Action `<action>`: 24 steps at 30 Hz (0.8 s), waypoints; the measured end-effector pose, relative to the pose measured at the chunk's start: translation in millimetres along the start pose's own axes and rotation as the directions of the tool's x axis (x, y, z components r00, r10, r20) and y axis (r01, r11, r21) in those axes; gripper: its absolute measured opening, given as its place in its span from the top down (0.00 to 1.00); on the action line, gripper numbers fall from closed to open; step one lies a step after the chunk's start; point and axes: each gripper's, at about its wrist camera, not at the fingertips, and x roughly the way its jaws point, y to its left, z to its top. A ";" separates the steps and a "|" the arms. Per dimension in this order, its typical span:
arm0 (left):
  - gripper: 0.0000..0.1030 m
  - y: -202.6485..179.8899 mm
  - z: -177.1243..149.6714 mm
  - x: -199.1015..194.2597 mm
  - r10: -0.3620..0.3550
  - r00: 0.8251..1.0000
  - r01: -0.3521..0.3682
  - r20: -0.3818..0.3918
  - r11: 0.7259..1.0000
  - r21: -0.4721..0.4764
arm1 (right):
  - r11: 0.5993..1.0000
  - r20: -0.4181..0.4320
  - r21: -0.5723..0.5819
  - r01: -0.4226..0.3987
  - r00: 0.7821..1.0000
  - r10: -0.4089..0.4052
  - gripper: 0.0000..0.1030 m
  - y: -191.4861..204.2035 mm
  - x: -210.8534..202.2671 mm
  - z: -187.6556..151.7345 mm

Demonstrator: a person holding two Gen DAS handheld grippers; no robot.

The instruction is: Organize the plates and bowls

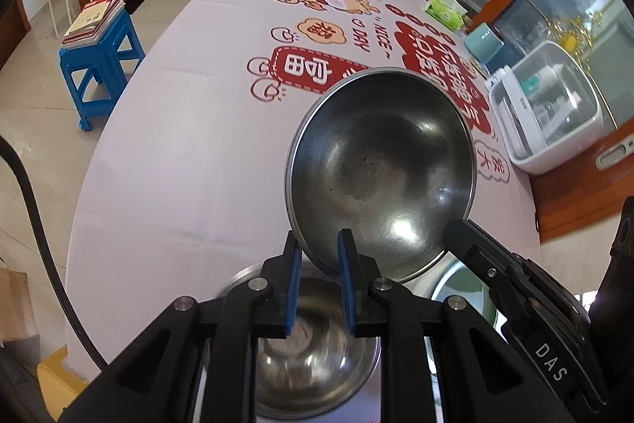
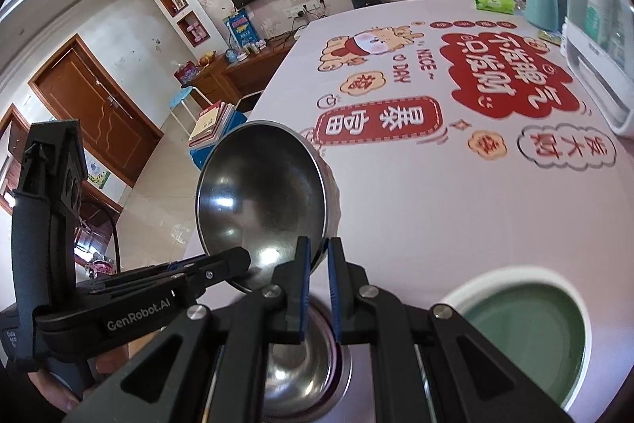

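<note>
Both grippers, left [image 1: 319, 244] and right [image 2: 317, 250], pinched 1 steel bowl [image 1: 380, 169] by its near rim, tilted above the table [image 1: 178, 145] (second bowl [image 1: 313, 355] below). Advice: lower level, release together.

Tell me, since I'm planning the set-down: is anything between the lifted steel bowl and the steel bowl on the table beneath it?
Nothing visible. Both grippers, left and right, pinch the lifted bowl's rim above the lower bowl, whose inside looks empty. The green plate sits off to one side.

bright daylight, glare spots inside the steel bowl [image 1: 380, 165], fisheye bending at dark edges.
</note>
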 end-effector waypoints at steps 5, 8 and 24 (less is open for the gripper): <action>0.84 1.1 -28.8 -11.6 0.002 1.000 -0.001 -0.020 1.000 0.019 | 1.000 -0.006 0.004 0.001 1.000 -0.001 0.92 4.6 -12.0 -24.6; 0.84 3.0 -43.6 -15.9 0.003 0.999 -0.002 -0.033 1.000 0.028 | 1.000 -0.014 0.008 0.001 1.000 -0.001 0.92 7.3 -17.6 -40.1; 0.84 26.8 -94.0 -21.9 0.042 0.994 -0.040 -0.104 0.999 0.025 | 0.999 -0.129 0.005 -0.032 0.991 0.033 0.92 23.2 -15.1 -98.8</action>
